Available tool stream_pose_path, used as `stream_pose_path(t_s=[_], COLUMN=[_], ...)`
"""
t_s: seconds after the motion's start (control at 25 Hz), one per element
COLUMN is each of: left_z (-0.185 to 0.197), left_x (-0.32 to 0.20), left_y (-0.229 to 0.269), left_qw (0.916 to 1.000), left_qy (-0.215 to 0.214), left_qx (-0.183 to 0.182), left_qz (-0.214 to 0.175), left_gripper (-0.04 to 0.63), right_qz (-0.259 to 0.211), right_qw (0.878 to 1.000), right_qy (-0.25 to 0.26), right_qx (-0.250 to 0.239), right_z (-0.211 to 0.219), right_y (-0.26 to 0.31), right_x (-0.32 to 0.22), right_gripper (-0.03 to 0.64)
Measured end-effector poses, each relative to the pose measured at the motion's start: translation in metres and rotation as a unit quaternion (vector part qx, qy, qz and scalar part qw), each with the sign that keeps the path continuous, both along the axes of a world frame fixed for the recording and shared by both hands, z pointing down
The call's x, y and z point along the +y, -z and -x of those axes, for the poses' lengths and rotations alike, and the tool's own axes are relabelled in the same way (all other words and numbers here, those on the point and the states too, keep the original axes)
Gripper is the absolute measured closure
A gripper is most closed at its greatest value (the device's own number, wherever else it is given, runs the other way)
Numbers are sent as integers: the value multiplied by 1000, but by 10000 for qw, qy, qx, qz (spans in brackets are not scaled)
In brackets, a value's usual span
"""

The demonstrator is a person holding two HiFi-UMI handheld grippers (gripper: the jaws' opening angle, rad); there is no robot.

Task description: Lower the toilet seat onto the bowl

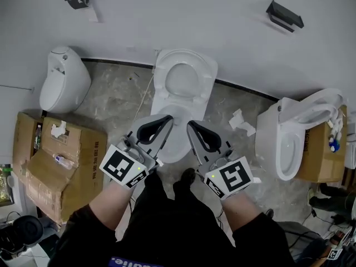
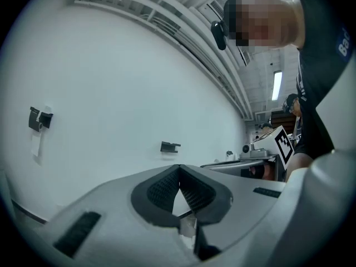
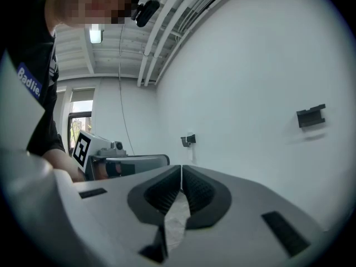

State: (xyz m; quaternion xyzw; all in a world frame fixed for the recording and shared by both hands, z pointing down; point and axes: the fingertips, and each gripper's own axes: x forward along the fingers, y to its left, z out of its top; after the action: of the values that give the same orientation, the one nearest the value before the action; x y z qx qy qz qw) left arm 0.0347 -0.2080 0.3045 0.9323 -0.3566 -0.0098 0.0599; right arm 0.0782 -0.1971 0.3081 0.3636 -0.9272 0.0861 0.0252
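The seat (image 1: 183, 78) stood raised against the wall behind the bowl (image 1: 173, 148), so the lowering looked not yet begun. The left claw (image 1: 168, 119) and right claw (image 1: 189, 124) hung clenched and empty just short of it.

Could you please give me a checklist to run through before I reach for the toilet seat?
1. Left gripper empty: ok, jaws together with nothing between them.
2. Right gripper empty: ok, same.
3. Jaws open enough to take the seat: not ok, both shut.
4. Seat needs lowering: ok, it seems to stand upright against the wall.
5. Contact with the seat: not ok, both grippers are short of it in the head view.
6. Aim: ok, both grippers point at the middle toilet, not the one on the right.
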Motion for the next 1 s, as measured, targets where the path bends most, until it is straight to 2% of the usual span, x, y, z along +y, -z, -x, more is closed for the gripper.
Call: stream_pose_path(t_s=[0.4,0.6,0.88,1.0], left_z=[20,24,28,28], left_x=[-82,-122,-173,-196], left_y=[-25,-35,-74,-94], left_qw=[9995,9992,9989,9983], left_qy=[-249,-364,-425,-438], left_qx=[-150,-102,-194,-377], left_qz=[-105,-114,-90,-88], left_gripper=[581,581,580,580], right_qz=[43,27,136,151], right_qw=[9989,9980,9967,9965], right_qy=[-463,-621,-793,-810], right_qx=[75,65,70,99], right_z=[16,23,30,32], right_y=[-21,-25,-48,-56], right_x=[-66,-99,-136,-150], right_gripper=[589,589,589,588])
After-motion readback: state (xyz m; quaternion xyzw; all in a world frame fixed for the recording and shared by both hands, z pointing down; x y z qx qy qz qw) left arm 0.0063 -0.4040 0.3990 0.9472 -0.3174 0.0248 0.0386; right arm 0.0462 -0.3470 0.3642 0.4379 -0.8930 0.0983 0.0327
